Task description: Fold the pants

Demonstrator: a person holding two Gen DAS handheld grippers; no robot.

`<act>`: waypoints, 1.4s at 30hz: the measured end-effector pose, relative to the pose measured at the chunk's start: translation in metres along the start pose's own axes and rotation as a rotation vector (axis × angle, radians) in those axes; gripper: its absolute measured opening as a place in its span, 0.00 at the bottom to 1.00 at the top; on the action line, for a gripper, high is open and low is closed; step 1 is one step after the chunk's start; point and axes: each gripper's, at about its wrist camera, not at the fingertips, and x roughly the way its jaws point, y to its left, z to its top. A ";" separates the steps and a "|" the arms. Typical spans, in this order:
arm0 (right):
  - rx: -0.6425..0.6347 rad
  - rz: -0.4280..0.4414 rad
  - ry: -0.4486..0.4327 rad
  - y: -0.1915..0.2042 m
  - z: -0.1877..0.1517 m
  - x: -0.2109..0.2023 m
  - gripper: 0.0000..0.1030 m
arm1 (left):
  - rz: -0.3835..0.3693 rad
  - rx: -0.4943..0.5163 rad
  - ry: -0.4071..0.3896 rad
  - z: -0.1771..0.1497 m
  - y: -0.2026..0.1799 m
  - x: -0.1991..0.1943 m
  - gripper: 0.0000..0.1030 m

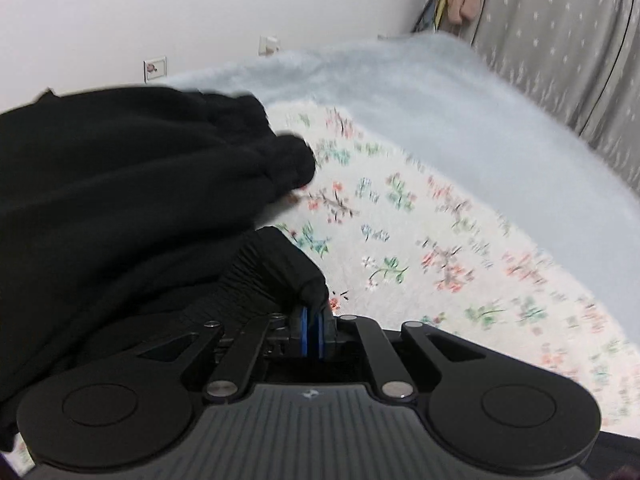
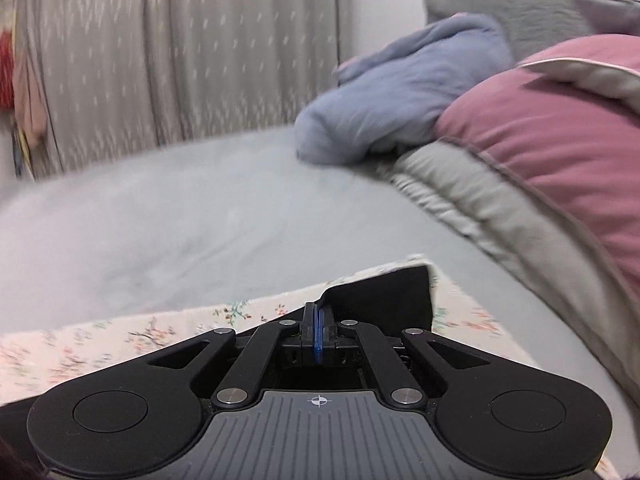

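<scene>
Black pants (image 1: pixel 120 184) fill the left half of the left wrist view, lifted and bunched above a floral cloth (image 1: pixel 420 248). My left gripper (image 1: pixel 314 320) is shut on a ribbed black edge of the pants (image 1: pixel 272 276), likely the waistband. In the right wrist view my right gripper (image 2: pixel 318 320) is shut on a flat black corner of the pants (image 2: pixel 392 296), held over the floral cloth (image 2: pixel 120 340). The rest of the pants between the grippers is hidden.
The floral cloth lies on a pale blue fuzzy bedspread (image 1: pixel 480 128). A pink and grey duvet (image 2: pixel 552 152) and a blue garment (image 2: pixel 400 96) are piled at the right. Grey curtains (image 2: pixel 180 48) hang behind the bed. A white wall (image 1: pixel 200 8) has sockets.
</scene>
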 end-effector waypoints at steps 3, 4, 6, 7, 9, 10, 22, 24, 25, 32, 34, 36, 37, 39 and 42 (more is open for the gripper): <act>-0.063 -0.035 0.029 0.026 0.002 0.036 0.00 | 0.032 0.046 -0.017 -0.005 -0.009 0.012 0.26; -0.069 -0.044 0.031 0.033 0.002 0.044 0.00 | 0.030 0.066 -0.022 -0.007 -0.012 0.013 0.30; -0.068 -0.050 0.050 0.042 0.000 0.061 0.05 | -0.006 0.115 -0.041 -0.010 -0.017 0.010 0.53; -0.088 -0.061 0.090 0.046 -0.005 0.071 0.08 | -0.016 0.135 -0.067 -0.012 -0.021 0.007 0.56; -0.140 -0.130 0.125 0.052 -0.014 0.078 0.34 | -0.035 0.169 -0.109 -0.014 -0.025 -0.007 0.65; -0.138 -0.150 0.080 0.049 -0.018 0.071 0.40 | -0.048 0.169 -0.132 -0.014 -0.023 -0.017 0.67; 0.045 -0.085 -0.009 -0.075 -0.030 -0.023 0.48 | -0.135 0.184 -0.226 -0.034 0.035 -0.096 0.82; 0.062 -0.113 0.079 -0.104 -0.047 -0.014 0.48 | -0.125 0.202 -0.166 -0.051 0.037 -0.081 0.82; 0.084 -0.132 0.107 -0.117 -0.058 -0.011 0.48 | -0.118 0.201 -0.130 -0.061 0.039 -0.072 0.82; 0.154 -0.079 0.129 -0.150 -0.097 -0.007 0.50 | -0.029 0.273 -0.108 -0.080 0.036 -0.057 0.77; 0.234 -0.043 0.132 -0.155 -0.095 -0.008 0.50 | 0.006 0.269 -0.118 -0.078 0.035 -0.062 0.76; 0.384 0.029 0.110 -0.169 -0.094 -0.011 0.46 | -0.016 0.241 -0.147 -0.076 0.039 -0.075 0.75; 0.439 0.048 0.105 -0.175 -0.096 -0.013 0.46 | -0.032 0.226 -0.159 -0.075 0.043 -0.084 0.75; 0.473 0.038 0.101 -0.180 -0.103 -0.019 0.45 | -0.051 0.183 -0.160 -0.074 0.056 -0.100 0.75; 0.473 0.082 0.080 -0.179 -0.118 -0.031 0.48 | -0.102 0.061 -0.109 -0.076 0.081 -0.106 0.76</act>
